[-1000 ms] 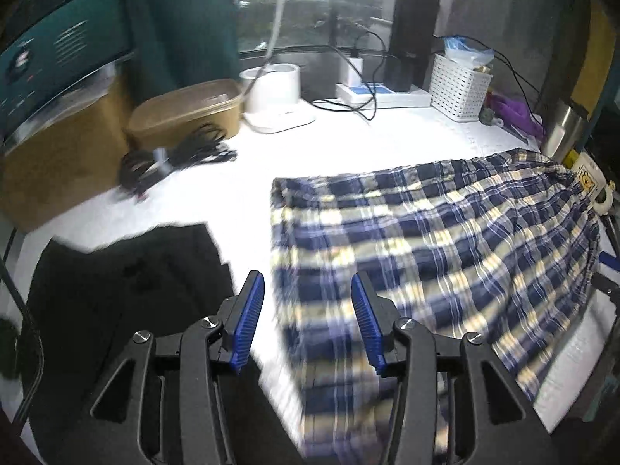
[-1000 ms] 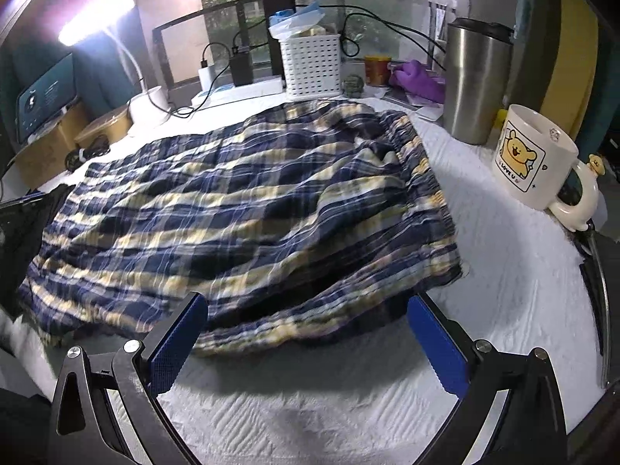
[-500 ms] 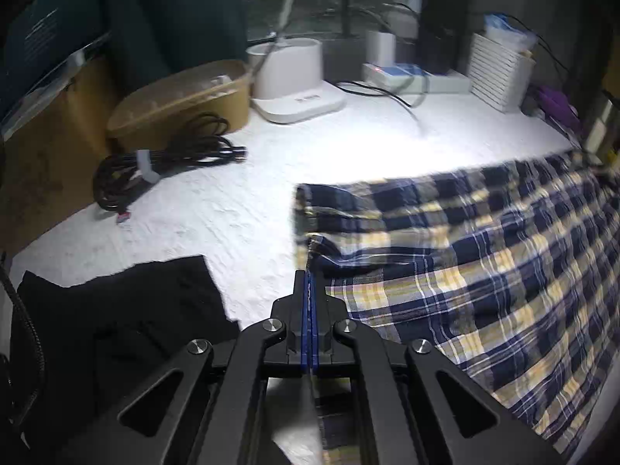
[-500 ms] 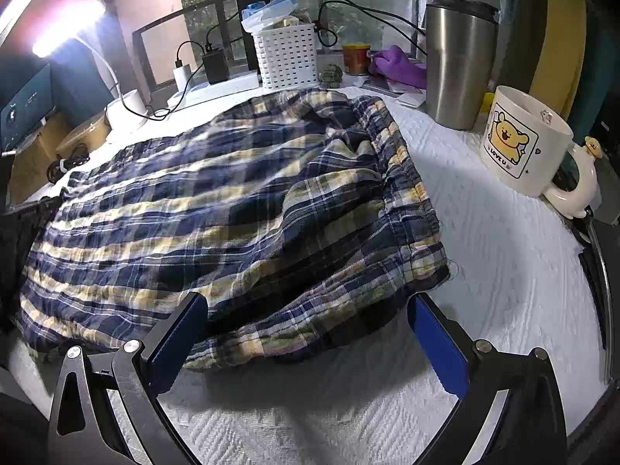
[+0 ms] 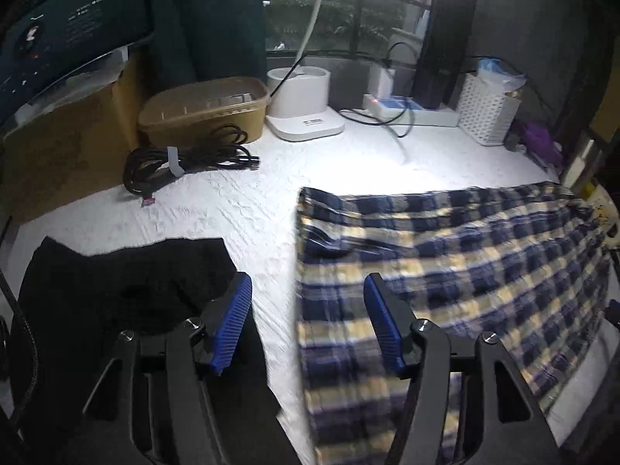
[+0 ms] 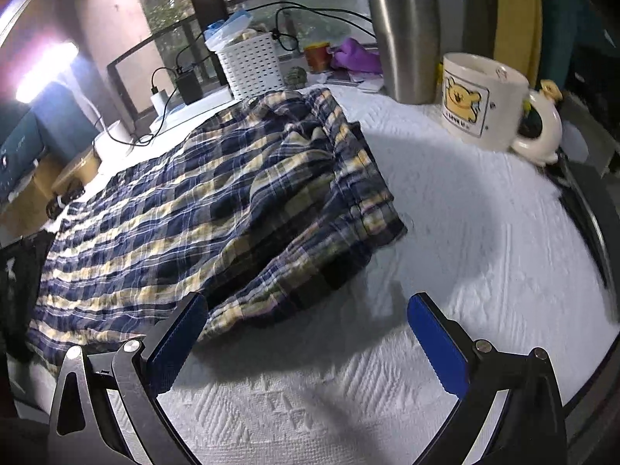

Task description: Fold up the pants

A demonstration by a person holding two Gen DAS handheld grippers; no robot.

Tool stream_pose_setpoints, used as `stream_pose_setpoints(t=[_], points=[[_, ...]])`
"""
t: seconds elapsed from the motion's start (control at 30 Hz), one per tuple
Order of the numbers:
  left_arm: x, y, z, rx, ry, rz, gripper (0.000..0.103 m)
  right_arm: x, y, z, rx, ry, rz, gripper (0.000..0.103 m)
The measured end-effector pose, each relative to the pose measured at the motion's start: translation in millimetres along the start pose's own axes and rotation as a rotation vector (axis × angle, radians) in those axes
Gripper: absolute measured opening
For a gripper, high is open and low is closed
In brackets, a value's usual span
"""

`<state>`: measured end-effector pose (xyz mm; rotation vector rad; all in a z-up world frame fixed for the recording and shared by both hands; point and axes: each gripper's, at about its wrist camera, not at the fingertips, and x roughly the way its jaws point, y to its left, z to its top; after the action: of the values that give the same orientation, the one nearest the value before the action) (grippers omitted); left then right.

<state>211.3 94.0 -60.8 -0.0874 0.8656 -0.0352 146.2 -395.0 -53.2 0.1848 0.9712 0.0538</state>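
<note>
Blue, yellow and white plaid pants (image 5: pixel 445 271) lie spread on the white textured cloth, leg end toward the left, waistband (image 6: pixel 348 162) toward the right. My left gripper (image 5: pixel 306 302) hovers over the pants' left hem, its jaws opening, with only the fabric edge and white cloth below and nothing pinched. The right gripper (image 6: pixel 306 310) stands wide open just in front of the rumpled waistband corner, apart from it.
A black garment (image 5: pixel 128 283) lies left of the pants. Behind are a coiled black cable (image 5: pixel 182 162), a brown tub (image 5: pixel 205 108), a white lamp base (image 5: pixel 302 108), a power strip, a white basket (image 6: pixel 252 66), a steel tumbler (image 6: pixel 407 38) and a bear mug (image 6: pixel 484 100).
The left gripper shut on the pants' left hem half a second ago, and has now opened and drawn back. The right gripper stayed open and shifted right along the waistband side.
</note>
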Motion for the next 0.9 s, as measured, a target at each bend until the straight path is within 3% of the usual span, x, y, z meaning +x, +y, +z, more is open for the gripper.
stream_pose_setpoints(t=[0.17, 0.47, 0.67, 0.9], points=[[-3, -17, -15, 0.022, 0.018, -0.02, 0.06, 14, -1, 4, 0.068, 0.008, 0.071, 0.103], [14, -24, -38, -0.006, 0.109, 0.005, 0.06, 34, -1, 32, 0.096, -0.011, 0.105, 0.103], [19, -27, -39, 0.003, 0.129, 0.014, 0.06, 46, 2, 45, 0.098, -0.012, 0.118, 0.103], [24, -25, -34, 0.012, 0.129, 0.028, 0.06, 61, 5, 63, 0.164, -0.007, 0.206, 0.103]])
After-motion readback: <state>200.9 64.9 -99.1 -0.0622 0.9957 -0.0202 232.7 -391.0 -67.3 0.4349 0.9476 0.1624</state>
